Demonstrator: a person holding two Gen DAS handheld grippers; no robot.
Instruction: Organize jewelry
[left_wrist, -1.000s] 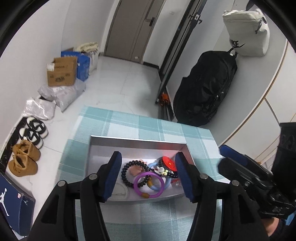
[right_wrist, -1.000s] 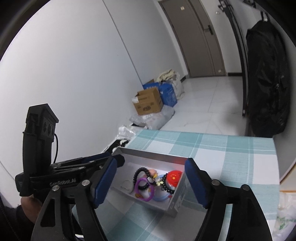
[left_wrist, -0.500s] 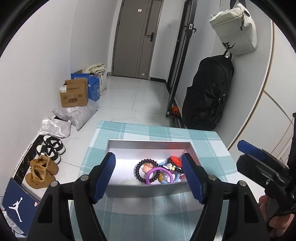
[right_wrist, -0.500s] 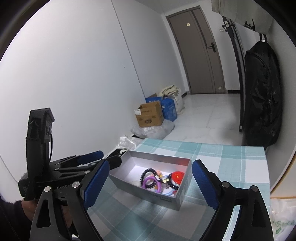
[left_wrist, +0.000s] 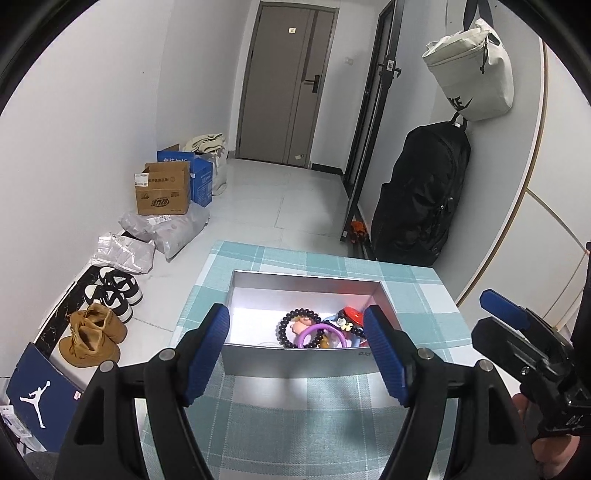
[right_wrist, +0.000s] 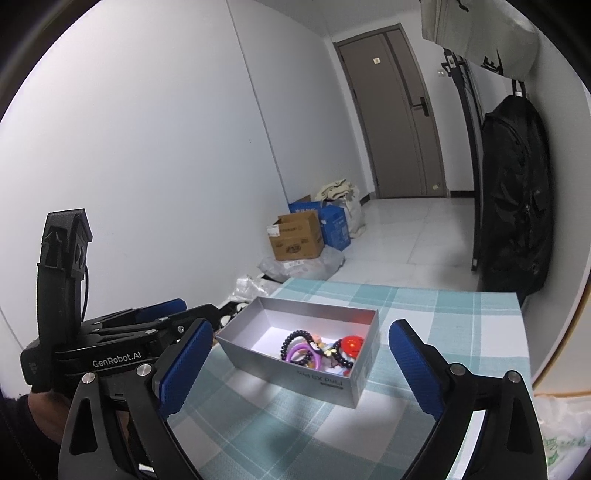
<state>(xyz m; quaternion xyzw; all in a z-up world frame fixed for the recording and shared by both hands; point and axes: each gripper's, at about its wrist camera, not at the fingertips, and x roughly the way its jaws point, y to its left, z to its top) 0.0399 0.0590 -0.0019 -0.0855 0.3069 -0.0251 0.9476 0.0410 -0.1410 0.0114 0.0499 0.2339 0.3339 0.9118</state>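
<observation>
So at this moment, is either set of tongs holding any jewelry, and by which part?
Nothing is held. The left tongs and right tongs are both open and empty; the bracelets lie in the open grey cardboard box on the checked cloth.

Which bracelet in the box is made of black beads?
The dark beaded bracelet, leftmost in the pile; the purple ring beside it is smooth.

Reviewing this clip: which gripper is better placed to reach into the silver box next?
Probably the left gripper: its open jaws line up squarely with the silver cardboard box and frame the purple ring bracelet. The right gripper, also open, faces the box cornerwise.
</observation>
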